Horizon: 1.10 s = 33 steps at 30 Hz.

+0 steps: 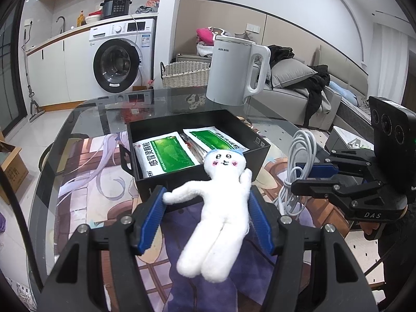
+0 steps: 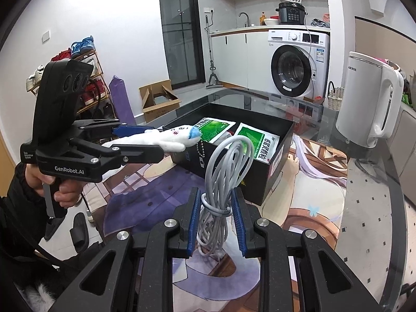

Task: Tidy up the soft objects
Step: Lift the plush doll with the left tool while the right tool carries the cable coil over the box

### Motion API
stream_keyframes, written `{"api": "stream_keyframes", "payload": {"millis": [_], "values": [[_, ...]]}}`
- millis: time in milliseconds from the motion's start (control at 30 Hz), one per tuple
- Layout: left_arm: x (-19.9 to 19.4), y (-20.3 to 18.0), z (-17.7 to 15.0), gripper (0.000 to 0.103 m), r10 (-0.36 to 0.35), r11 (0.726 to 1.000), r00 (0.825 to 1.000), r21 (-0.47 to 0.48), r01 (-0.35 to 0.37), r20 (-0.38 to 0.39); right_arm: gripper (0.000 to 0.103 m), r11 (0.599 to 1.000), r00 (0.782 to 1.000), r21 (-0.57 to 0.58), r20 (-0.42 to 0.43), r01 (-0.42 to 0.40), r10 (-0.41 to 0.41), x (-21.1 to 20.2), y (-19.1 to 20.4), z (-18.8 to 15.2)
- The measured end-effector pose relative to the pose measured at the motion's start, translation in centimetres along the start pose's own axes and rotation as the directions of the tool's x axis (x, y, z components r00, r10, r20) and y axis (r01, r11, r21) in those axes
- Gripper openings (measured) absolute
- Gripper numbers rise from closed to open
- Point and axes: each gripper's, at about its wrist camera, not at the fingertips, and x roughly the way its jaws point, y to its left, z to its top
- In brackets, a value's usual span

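A white plush doll (image 1: pixel 221 208) with a drawn face and a blue cap sits between the blue pads of my left gripper (image 1: pixel 206 192), which is shut on its body. The right wrist view shows the doll (image 2: pixel 171 137) lying level in that left gripper (image 2: pixel 157 143), its head over the near edge of a black box (image 2: pixel 260 182). My right gripper (image 2: pixel 215 192) is shut on a coiled grey cable (image 2: pixel 223 171) that stands upright. The right gripper (image 1: pixel 296 179) and the cable (image 1: pixel 293 171) are to the right of the box (image 1: pixel 197 115).
Green-and-white sachets (image 1: pixel 166 156) lie inside the box. A white kettle (image 1: pixel 234 70) stands behind it on the glass table (image 1: pixel 85 119), which lies over an illustrated mat. A person's hand (image 2: pixel 62 195) holds the left gripper. Beyond are a washing machine (image 1: pixel 117 62), a wicker basket and a sofa.
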Motion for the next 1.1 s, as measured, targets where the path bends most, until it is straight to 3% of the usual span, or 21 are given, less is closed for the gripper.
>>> {"api": "stream_keyframes", "payload": {"millis": [433, 867, 1100], "values": [[-1.2, 0.3, 0.3, 0.062, -0.004, 1.000, 0.998, -0.026, 0.005, 0.055, 0.022, 0.999, 0.997, 0.011, 0.067, -0.036, 0.036, -1.4, 0.2, 0.7], [-1.7, 0.9, 1.2, 0.062, 0.062, 0.995, 0.990, -0.083, -0.052, 0.127, 0.022, 0.998, 0.970, 0.053, 0.239, -0.045, 0.031, -2.9, 0.2, 3.4], [-1.2, 1.2, 2.5, 0.062, 0.121, 0.990, 0.978, -0.092, -0.107, 0.168, 0.022, 0.996, 0.960, 0.088, 0.280, -0.030, 0.004, -1.4, 0.0, 5.2]]}}
